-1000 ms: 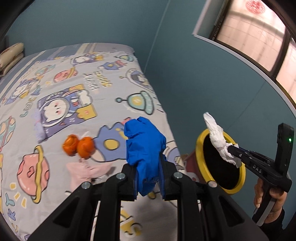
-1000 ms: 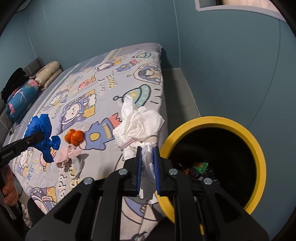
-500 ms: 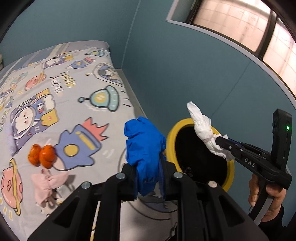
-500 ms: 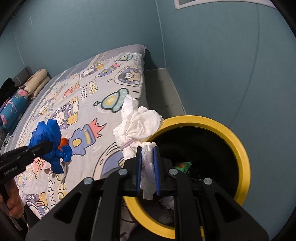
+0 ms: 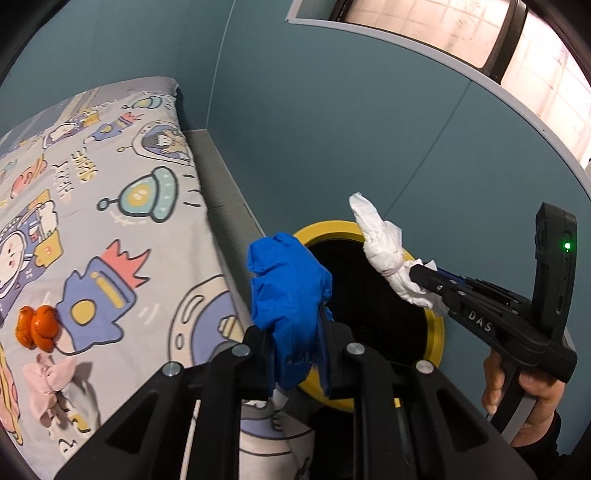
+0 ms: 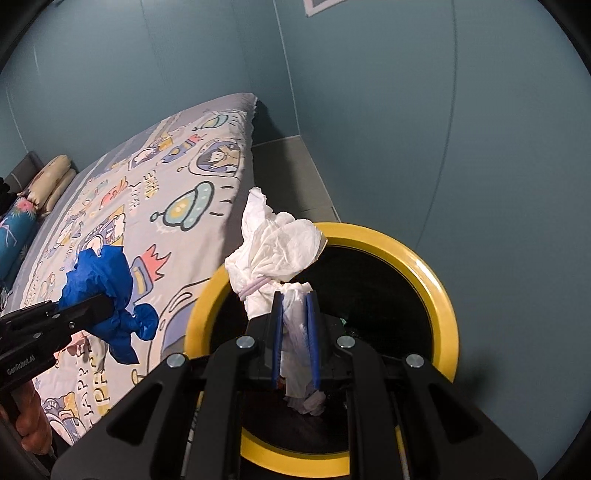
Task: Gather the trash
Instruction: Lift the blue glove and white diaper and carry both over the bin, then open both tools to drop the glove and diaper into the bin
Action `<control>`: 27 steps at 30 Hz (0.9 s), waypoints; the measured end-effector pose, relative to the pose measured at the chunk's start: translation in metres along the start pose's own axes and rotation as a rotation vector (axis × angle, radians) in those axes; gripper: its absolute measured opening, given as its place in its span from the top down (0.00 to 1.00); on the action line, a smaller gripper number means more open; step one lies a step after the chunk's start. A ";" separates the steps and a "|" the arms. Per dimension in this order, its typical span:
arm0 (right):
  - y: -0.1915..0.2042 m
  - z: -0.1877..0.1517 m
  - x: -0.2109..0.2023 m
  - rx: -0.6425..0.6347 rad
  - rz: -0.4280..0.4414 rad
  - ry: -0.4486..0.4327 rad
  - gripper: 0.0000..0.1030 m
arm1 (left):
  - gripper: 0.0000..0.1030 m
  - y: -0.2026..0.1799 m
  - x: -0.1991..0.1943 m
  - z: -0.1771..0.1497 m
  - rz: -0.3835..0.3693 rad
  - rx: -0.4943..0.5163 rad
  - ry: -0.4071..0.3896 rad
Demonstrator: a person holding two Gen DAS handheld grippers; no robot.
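In the left wrist view the left gripper (image 5: 297, 354) sits low in the middle of the frame, its jaws clamped on a crumpled bright-blue plastic bag (image 5: 290, 295) that stands up between the fingers; behind the bag, centre right, is the round yellow-rimmed trash bin with a black inside (image 5: 437, 332), standing on the floor just beside the bed; the right gripper (image 5: 417, 271) reaches in from the right edge, held by a hand (image 5: 524, 402) at the lower right, and its jaws are pinched on a wad of white crumpled tissue tied with a pale band (image 5: 382, 251), which hangs in front of the bin's upper right rim; at the left edge of the frame, on the grey cartoon-printed bedspread (image 5: 110, 206), lie an orange crumpled wrapper (image 5: 38, 326) and, just below it, a pink scrunched piece of cloth or paper (image 5: 48, 380); in the right wrist view the white tissue fills the centre, gripped between the blue-padded fingers over the left part of the bin's opening, some rubbish is dimly visible inside, and the blue bag hangs at the left over the edge of the bed; a window (image 5: 480, 33) shows in the upper right of the left view.
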State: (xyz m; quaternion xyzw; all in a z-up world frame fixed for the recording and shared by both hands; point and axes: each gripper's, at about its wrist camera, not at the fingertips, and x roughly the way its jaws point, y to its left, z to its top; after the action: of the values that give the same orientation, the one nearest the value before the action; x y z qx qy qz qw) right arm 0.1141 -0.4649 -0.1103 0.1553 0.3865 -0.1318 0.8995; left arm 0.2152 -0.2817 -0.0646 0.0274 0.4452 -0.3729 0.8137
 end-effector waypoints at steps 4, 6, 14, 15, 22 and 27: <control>-0.009 -0.003 0.001 0.019 -0.007 0.005 0.89 | 0.85 -0.010 0.014 0.002 -0.016 0.005 0.017; -0.012 -0.003 0.004 0.027 -0.008 0.011 0.89 | 0.85 -0.014 0.022 0.003 -0.023 0.000 0.029; -0.026 -0.004 0.018 0.078 0.003 0.042 0.89 | 0.85 -0.021 0.048 -0.001 -0.040 -0.020 0.075; -0.027 -0.004 0.019 0.085 0.004 0.046 0.89 | 0.85 -0.021 0.052 -0.002 -0.041 -0.018 0.083; -0.034 -0.006 0.025 0.111 0.023 0.060 0.89 | 0.85 -0.021 0.071 -0.006 -0.072 -0.040 0.134; -0.038 -0.007 0.024 0.129 0.041 0.051 0.88 | 0.82 -0.021 0.078 -0.008 -0.089 -0.054 0.158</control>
State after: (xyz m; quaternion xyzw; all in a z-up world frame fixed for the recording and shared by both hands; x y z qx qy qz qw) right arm 0.1123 -0.5001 -0.1391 0.2242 0.3966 -0.1342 0.8800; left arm 0.2214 -0.3389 -0.1217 0.0152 0.5188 -0.3931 0.7590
